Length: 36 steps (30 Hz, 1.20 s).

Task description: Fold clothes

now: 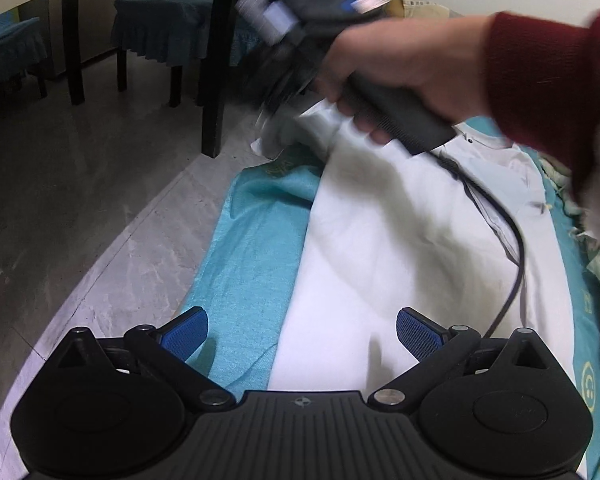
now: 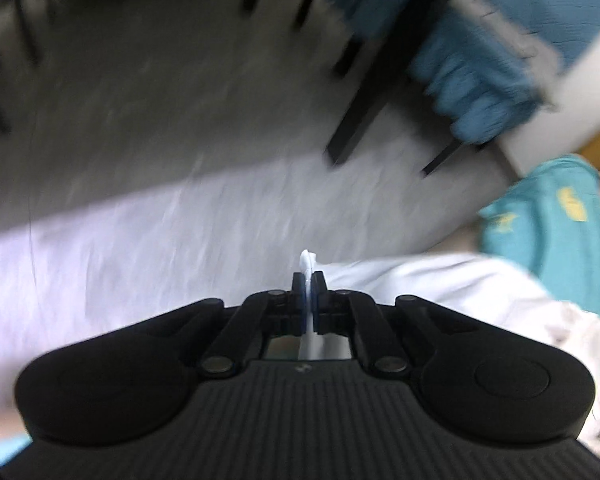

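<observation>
A white garment lies spread on a teal sheet over the bed. My left gripper is open and empty, its blue pads low over the garment's near edge. My right gripper is shut on a fold of the white garment and holds it up. In the left wrist view the right gripper is blurred, held in a hand with a red sleeve, lifting the garment's far left corner.
A black cable trails from the right gripper across the garment. The grey tiled floor lies left of the bed. A dark table leg and chairs with teal covers stand beyond.
</observation>
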Motion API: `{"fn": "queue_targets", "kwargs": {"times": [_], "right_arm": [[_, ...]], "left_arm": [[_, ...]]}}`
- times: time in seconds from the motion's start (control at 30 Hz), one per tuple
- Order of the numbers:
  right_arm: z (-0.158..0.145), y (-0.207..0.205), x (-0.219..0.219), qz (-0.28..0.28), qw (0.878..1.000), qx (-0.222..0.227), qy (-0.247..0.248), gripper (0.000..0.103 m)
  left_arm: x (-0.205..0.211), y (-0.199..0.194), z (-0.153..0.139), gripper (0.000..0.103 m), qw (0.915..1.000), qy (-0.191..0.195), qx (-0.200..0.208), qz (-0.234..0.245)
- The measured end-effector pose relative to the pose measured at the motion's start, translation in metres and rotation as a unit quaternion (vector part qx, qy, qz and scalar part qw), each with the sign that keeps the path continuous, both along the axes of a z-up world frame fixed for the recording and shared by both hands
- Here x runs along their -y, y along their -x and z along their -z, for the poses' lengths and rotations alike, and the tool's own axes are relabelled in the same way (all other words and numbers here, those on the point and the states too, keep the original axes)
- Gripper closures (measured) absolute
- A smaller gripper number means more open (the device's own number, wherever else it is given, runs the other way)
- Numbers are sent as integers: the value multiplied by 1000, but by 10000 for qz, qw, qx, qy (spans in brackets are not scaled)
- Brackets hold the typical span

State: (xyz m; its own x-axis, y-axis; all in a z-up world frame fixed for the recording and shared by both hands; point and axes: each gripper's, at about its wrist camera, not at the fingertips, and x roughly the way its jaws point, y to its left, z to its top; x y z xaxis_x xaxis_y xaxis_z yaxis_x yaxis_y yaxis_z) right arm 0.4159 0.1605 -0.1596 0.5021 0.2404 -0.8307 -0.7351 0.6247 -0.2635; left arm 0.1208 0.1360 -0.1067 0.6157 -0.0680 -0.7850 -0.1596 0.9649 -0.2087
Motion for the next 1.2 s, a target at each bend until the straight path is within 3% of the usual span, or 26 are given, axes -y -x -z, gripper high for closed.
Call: {"fn": "queue_targets", "kwargs": {"times": [0.13,0.23,0.33,0.47,0.63,0.67,0.83,0.9,0.97,1.03,1.13,1.2], "right_arm": [[-56,6,51,744,9914,501,-958,98],[-85,19,113,1601,9684,745,-1764,98],[-97,40,188,2578,9261,940,-2589,98],[-64,72,281,3913,8594,986,-3139,98],[14,98,363,5115,7832,80,-3535,97],[25,101,367,5143,7789,-21,-3589,97],[22,117,374,5031,7703,-138,-3914,94],[12,125,373,4897,7823,-241,-3841,92],[-1,140,369,4750,7973,-189,-3718,80],[-18,161,363,4593,8136,-37,-3564,53],[-48,193,356,4368,8354,219,-3329,41],[-67,216,351,4232,8519,388,-3060,41]], "left_arm": [[-1,4,-5,1,9998,-66,179,-58],[3,6,-10,1,9995,-120,277,-34],[7,7,-13,1,9992,-174,352,1],[17,4,-14,1,9986,-312,433,69],[29,-1,-12,1,9976,-454,483,209],[32,-1,-12,1,9971,-487,523,244],[47,-2,-13,1,9930,-728,780,514],[53,-2,-14,1,9911,-798,867,618],[56,0,-16,1,9901,-814,918,686],[59,3,-19,1,9892,-814,976,723],[68,13,-25,1,9863,-880,1104,854],[73,20,-29,1,9841,-924,1188,941]]}}
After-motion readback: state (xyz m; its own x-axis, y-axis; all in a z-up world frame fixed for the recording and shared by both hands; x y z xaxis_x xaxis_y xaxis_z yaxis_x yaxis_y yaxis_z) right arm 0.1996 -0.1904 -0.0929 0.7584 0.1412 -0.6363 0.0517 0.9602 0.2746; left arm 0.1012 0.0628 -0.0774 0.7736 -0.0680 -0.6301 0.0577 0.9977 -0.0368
